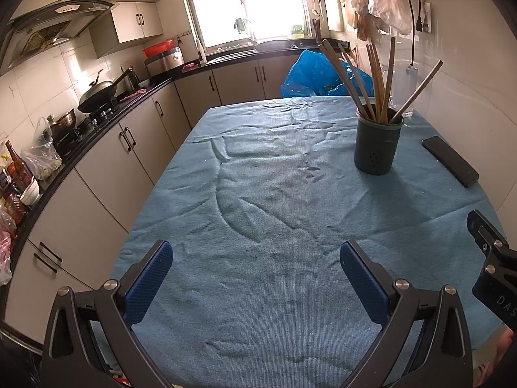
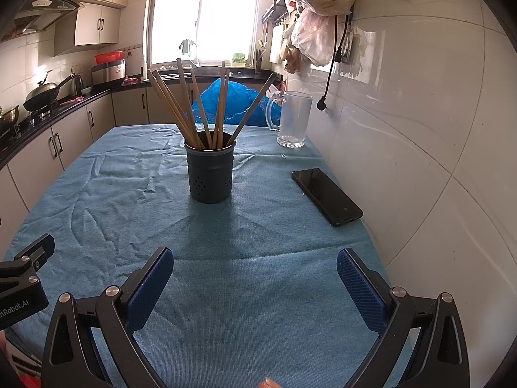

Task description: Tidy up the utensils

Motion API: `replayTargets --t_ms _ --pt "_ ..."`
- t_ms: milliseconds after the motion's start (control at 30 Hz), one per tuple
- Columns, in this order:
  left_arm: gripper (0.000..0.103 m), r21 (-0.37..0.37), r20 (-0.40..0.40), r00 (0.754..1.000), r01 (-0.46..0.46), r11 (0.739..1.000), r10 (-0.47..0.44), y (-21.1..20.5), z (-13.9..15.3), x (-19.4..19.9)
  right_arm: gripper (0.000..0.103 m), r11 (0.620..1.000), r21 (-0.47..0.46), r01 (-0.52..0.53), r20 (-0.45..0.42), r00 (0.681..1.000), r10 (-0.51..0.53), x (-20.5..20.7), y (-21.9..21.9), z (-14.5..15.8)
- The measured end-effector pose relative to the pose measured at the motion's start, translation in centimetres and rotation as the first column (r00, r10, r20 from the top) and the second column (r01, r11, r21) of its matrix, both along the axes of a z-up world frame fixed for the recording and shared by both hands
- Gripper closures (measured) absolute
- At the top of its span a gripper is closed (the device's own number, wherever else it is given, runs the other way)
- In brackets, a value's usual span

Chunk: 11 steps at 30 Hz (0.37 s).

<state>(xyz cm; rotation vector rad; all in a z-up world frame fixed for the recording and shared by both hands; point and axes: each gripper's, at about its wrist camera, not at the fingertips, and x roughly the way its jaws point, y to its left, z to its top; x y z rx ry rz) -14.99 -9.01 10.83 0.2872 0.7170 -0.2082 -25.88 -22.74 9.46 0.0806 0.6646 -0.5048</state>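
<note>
A dark round utensil holder [image 1: 376, 147] [image 2: 210, 174] stands upright on the blue cloth of the table [image 1: 258, 194] [image 2: 258, 274]. Several wooden chopsticks [image 1: 376, 74] [image 2: 197, 106] stand in it, fanned out. My left gripper [image 1: 255, 258] is open and empty, low over the near part of the cloth, left of the holder. My right gripper [image 2: 255, 268] is open and empty, near the table's front, facing the holder. Each gripper's body shows at the edge of the other's view.
A black phone [image 1: 450, 161] [image 2: 326, 195] lies flat right of the holder. A clear glass pitcher [image 2: 292, 119] stands at the back right by the tiled wall. A blue bag [image 1: 320, 76] sits behind the table. Kitchen counter with wok [image 1: 97, 93] runs along the left.
</note>
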Motion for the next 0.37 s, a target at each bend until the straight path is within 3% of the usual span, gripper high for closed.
replayTargets --t_ms 200,367 --pt "0.0 0.0 0.004 1.0 -0.004 1.0 0.004 -0.2 0.21 -0.14 0.0 1.0 -0.002 0.0 0.005 1.0 0.0 -0.31 0.13 0.19" --pt "0.0 0.031 0.034 0.997 -0.072 0.997 0.071 0.0 0.39 0.08 0.0 1.0 0.004 0.002 0.005 1.0 -0.002 -0.43 -0.04 0.21"
